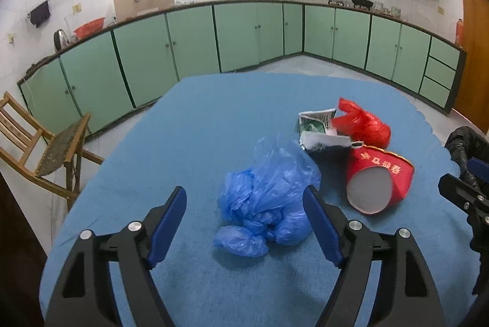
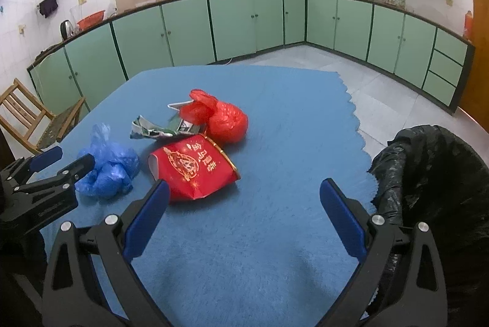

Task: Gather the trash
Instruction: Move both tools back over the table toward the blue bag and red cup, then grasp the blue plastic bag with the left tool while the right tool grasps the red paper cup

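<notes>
Red paper cup (image 2: 192, 171) on its side on the blue-covered surface (image 2: 275, 128), mouth toward the left hand-held gripper (image 1: 244, 204). Left angled downward, spread wide around blue plastic bag (image 1: 269, 198), pads not pressing. Right hand-held gripper (image 2: 244, 198) tilted down, wide, empty

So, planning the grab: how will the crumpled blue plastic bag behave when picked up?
The blue plastic bag looks like thin, wrinkled film, so probably floppy and light. Its bunched lumps may sag or trail. The glossy surface may slip, so pinch a thick fold.

one blue plastic bag (image 1: 266, 198), one red plastic bag (image 1: 363, 125), one red paper cup (image 1: 379, 177), one crumpled wrapper (image 1: 321, 128).
</notes>
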A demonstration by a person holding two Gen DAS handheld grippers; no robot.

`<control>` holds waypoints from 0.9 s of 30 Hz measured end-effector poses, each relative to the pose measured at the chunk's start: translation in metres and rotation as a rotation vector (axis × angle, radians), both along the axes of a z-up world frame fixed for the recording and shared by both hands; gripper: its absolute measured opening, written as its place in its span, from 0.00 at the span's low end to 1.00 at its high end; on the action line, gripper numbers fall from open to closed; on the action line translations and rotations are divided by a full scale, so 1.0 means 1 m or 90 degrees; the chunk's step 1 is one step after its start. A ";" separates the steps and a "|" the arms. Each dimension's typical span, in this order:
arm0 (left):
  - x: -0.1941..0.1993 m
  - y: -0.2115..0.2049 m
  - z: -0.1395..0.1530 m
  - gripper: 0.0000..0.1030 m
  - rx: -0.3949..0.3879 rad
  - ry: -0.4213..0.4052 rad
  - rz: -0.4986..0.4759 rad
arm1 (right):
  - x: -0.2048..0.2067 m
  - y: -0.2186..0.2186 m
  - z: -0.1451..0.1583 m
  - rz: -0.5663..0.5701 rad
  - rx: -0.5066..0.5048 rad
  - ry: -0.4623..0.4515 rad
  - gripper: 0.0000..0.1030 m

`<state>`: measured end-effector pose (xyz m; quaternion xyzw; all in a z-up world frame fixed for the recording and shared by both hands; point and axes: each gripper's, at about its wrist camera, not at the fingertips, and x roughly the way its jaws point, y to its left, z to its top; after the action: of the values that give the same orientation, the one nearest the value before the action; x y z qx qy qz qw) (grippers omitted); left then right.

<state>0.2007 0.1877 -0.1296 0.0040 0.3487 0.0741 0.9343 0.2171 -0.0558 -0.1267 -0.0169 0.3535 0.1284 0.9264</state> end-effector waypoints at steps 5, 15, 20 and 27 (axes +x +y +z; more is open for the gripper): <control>0.012 -0.001 -0.008 0.75 -0.023 0.017 -0.004 | 0.007 -0.002 -0.005 -0.003 -0.002 0.008 0.93; 0.034 -0.009 -0.025 0.73 -0.048 0.065 -0.023 | 0.018 -0.004 -0.009 0.016 -0.005 0.016 0.93; 0.029 -0.014 -0.025 0.53 -0.041 0.053 -0.035 | 0.022 0.002 -0.007 0.027 -0.007 0.012 0.93; 0.020 -0.004 -0.015 0.24 -0.041 0.021 -0.007 | 0.025 0.014 -0.007 0.050 0.000 0.014 0.93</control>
<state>0.2204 0.1839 -0.1444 -0.0230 0.3663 0.0576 0.9284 0.2425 -0.0423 -0.1338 -0.0292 0.3625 0.1645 0.9169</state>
